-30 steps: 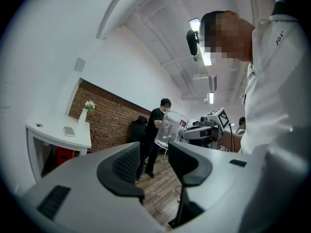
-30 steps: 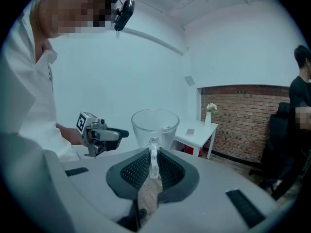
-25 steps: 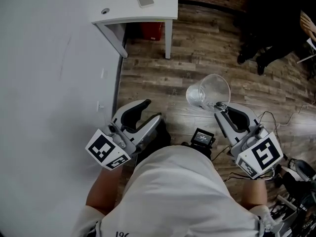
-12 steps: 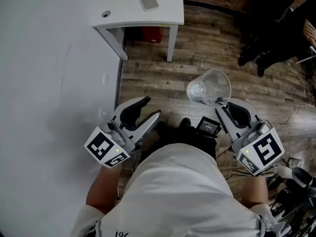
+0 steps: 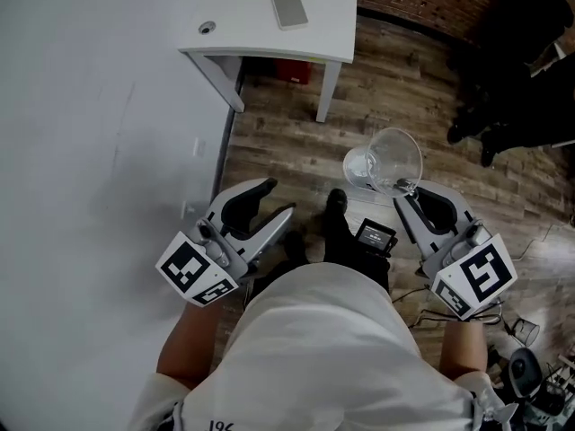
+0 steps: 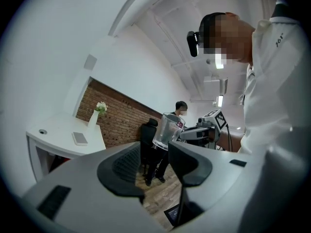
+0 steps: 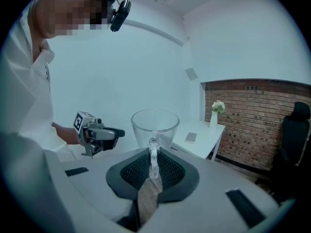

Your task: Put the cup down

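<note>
A clear glass cup [image 5: 384, 162] with a handle hangs in the air above the wooden floor, level with my chest. My right gripper [image 5: 404, 191] is shut on the cup's handle [image 7: 154, 155], and the cup [image 7: 154, 124] stands upright just beyond the jaws. My left gripper [image 5: 277, 201] stands open at the left with nothing between its jaws. In the left gripper view the cup [image 6: 166, 129] and the right gripper [image 6: 209, 128] show past the open jaws.
A white table [image 5: 260, 34] stands ahead by the white wall, with a small grey flat thing [image 5: 289, 9] on it. A white vase with flowers [image 7: 215, 113] stands on it near a brick wall. A person in black [image 5: 521, 70] sits at the far right. Cables lie on the floor at the lower right.
The table has come nearer and shifted right in the head view. A black shoe has stepped forward below me. Both grippers and the cup keep their places relative to my body.
</note>
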`<state>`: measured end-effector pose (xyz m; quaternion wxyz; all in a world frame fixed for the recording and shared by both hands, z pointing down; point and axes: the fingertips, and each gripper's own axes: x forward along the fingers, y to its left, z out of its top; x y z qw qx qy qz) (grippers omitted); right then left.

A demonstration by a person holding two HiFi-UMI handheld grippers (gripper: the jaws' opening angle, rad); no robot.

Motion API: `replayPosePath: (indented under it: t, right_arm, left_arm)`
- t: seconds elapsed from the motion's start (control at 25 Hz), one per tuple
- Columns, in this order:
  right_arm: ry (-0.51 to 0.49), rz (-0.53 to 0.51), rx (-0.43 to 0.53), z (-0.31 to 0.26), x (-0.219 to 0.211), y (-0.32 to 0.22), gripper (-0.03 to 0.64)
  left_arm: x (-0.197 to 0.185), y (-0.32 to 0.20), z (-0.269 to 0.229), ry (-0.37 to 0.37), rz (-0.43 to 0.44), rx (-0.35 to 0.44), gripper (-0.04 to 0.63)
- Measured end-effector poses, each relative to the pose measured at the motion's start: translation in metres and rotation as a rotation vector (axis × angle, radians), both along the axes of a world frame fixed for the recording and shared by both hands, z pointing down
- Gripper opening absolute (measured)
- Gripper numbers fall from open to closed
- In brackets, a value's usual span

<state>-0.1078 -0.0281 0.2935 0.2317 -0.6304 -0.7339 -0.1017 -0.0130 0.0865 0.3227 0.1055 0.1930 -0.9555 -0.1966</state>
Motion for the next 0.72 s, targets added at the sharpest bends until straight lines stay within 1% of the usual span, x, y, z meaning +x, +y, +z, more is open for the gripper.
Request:
replayPosePath:
  t: [0.2,0.48,0.56,0.72]
  right_arm:
    - [-0.057,-0.028,-0.023,0.012,0.001,-0.006,0.041]
    - [-0.123,-0.061,-0.012,0.034,-0.003,-0.012,0.041]
    - [-0.123,-0.073,-0.011,0.030,-0.002,-0.011,0.041]
    - [-0.094,-0.104,-0.019,0.009,0.003,-0.004,0.041]
  left_arm:
    - [0.002,-0.010,0.014,-0.041,-0.036,-0.010,0.170]
    - [-0.005,-0.017,0.036,-0.099,-0.072,-0.006,0.170]
    - [-0.004,-0.016,0.031,-0.101,-0.082,-0.007,0.170]
    - [0.005,-0.010,0.006,-0.068,-0.123,-0.013,0.170]
